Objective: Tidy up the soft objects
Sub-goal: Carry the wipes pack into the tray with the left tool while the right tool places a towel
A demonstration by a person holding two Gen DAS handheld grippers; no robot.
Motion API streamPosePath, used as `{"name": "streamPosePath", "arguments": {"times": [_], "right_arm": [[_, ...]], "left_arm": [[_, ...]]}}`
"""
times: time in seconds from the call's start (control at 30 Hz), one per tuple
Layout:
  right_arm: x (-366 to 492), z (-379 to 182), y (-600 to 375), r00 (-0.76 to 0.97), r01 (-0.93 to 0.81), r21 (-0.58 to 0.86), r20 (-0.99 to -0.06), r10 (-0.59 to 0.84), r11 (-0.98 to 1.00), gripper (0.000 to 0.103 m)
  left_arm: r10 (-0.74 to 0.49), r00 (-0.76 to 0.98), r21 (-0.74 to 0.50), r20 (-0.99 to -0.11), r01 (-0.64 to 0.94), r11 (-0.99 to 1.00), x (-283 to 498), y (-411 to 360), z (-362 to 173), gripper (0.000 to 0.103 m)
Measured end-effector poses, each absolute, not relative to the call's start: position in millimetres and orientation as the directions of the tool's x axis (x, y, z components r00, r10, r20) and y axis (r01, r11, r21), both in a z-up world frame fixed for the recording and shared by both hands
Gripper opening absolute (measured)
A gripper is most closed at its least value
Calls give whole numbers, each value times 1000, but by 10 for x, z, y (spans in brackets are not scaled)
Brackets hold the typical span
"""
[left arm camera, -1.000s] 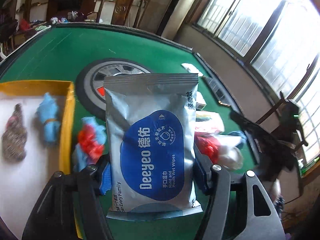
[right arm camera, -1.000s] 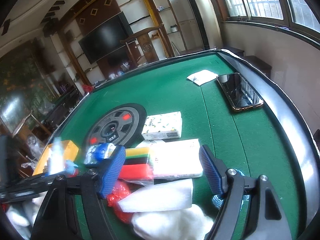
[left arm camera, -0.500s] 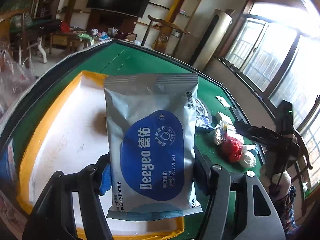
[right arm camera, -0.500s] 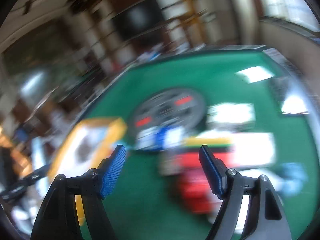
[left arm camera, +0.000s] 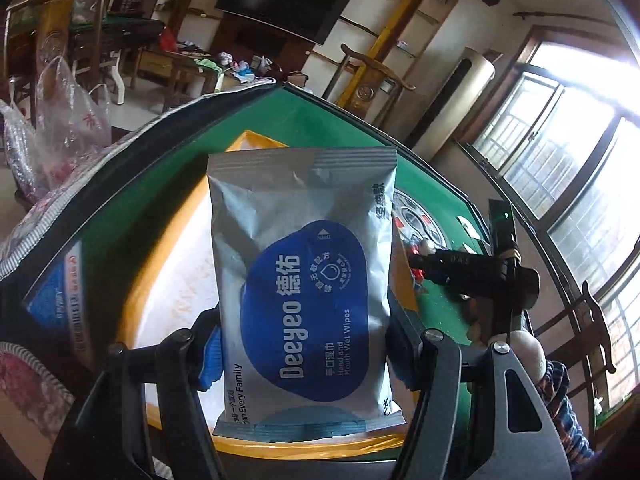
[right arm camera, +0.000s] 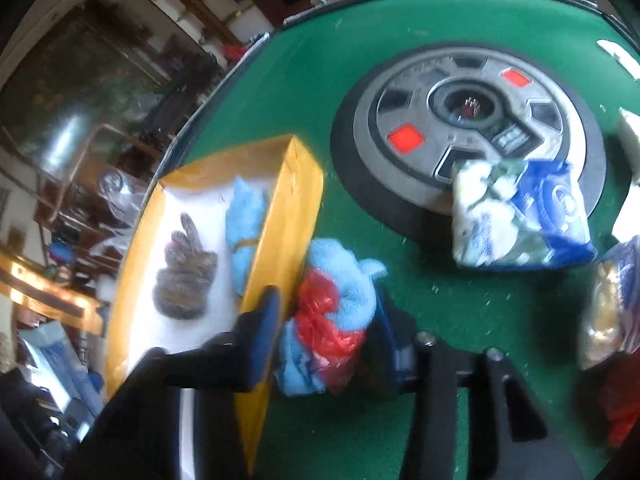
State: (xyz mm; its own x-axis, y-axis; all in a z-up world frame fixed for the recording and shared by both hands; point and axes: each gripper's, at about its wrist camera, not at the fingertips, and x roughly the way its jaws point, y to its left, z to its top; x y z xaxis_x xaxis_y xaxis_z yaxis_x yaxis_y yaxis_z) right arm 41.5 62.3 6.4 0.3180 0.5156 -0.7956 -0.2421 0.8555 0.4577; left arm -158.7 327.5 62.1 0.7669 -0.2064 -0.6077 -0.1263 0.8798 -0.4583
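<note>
My left gripper [left arm camera: 304,360] is shut on a silver and blue wet wipes pack [left arm camera: 304,240], held upright over the white floor of the yellow tray [left arm camera: 256,144]. In the right wrist view my right gripper [right arm camera: 326,320] points down at a light blue cloth bundle wrapped with red plastic [right arm camera: 332,292]. The bundle lies on the green felt against the tray's outer wall [right arm camera: 292,208]. The jaws are closing, with both pads touching the bundle's sides. A brown knitted piece [right arm camera: 184,272] and a light blue cloth [right arm camera: 244,224] lie inside the tray.
A round grey wheel-like disc [right arm camera: 468,120] sits in the middle of the green table [right arm camera: 320,80]. A blue and white packet [right arm camera: 520,220] lies on its near edge. More bagged items [right arm camera: 608,312] crowd the right side. Plastic bags [left arm camera: 60,120] stand beyond the table's left edge.
The left gripper carried the wipes pack leftwards from the loose pile to over the tray. The right gripper swung left and down to the blue and red bundle, and its jaws narrowed onto it.
</note>
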Motion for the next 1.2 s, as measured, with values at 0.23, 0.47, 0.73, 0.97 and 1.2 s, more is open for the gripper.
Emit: {"name": "streamPosePath", "arguments": {"times": [0.23,0.47,0.73,0.97,1.2], "right_arm": [[261,201,422,388,-255,428,-776,497,867,28],[67,766,546,466,-369,403,-699,543,837,28],[65,621,1347,330,-469,403,-746,579,786,28],[130,350,1788,250,-500,366,-807,535,785,30],[127,302,1977,251,-529,304,-836,488,792,56]], "left_arm": [[-223,750,-488,-622,-148,860,-1500,3446,540,64],[-192,678,-391,-709,-151,908,-822,3449,553,64],[-149,589,-340,-794,-228,912,-248,3524,285,67],[-149,702,-403,-697,-211,891,-723,3630,615,68],[-101,788,-426,-607,-214,879,-1270,3623,921,73]]}}
